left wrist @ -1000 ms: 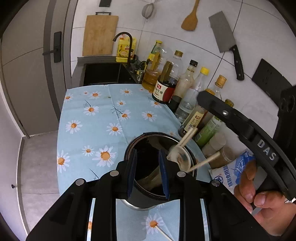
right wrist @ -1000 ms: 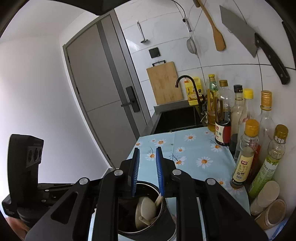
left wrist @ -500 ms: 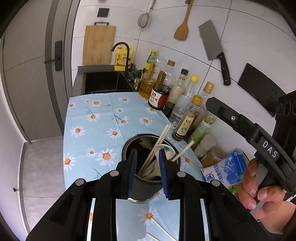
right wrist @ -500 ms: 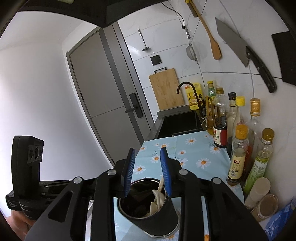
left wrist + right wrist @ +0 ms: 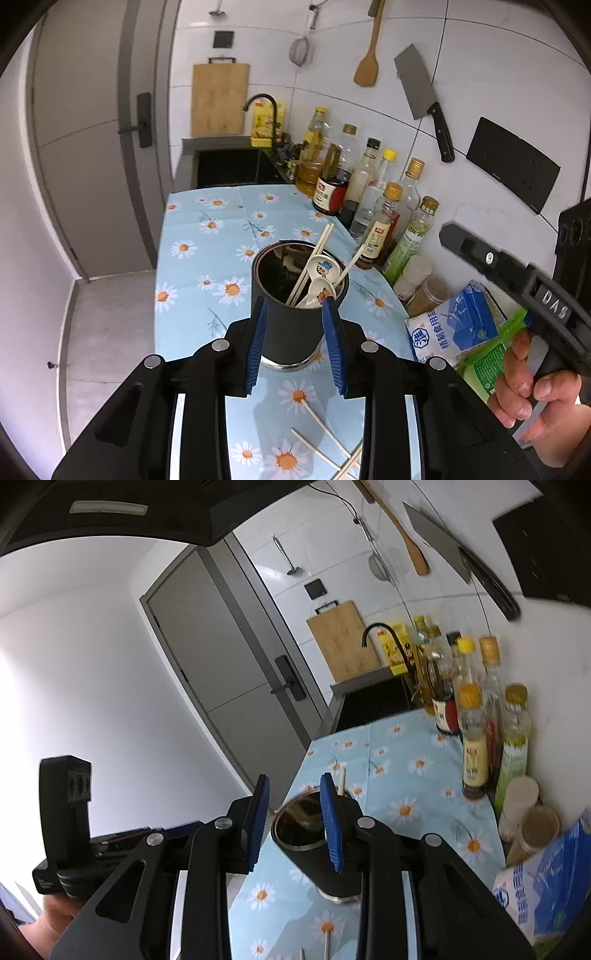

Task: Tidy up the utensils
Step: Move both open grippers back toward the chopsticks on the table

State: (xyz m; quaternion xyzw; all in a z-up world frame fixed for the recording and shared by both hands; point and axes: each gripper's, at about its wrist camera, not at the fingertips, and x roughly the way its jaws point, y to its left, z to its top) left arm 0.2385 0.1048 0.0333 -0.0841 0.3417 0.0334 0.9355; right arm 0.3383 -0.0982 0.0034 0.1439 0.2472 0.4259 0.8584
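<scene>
A dark round utensil holder [image 5: 291, 325] stands on the daisy tablecloth [image 5: 199, 258], with chopsticks [image 5: 320, 243] and two white spoons [image 5: 322, 268] in it. My left gripper [image 5: 294, 345] hovers just short of it. Its jaws are opening, and the holder shows beyond the blue pads, not gripped. A few loose chopsticks [image 5: 325, 432] lie on the cloth under that gripper. In the right wrist view my right gripper [image 5: 294, 823] is open with nothing between its fingers. The holder [image 5: 310, 853] sits beyond its right finger. A hand [image 5: 535, 398] holds the right gripper's handle.
Sauce and oil bottles [image 5: 373, 199] line the tiled wall. Two small jars [image 5: 413, 273], a blue salt bag [image 5: 454, 325] and a green packet [image 5: 487, 358] lie near them. A sink [image 5: 229, 166] lies past the cloth. The counter drops off at the left edge, towards a grey door [image 5: 92, 147].
Both grippers have drawn back and up from over the holder, which now shows whole and farther off. Both pairs of jaws stand a little wider.
</scene>
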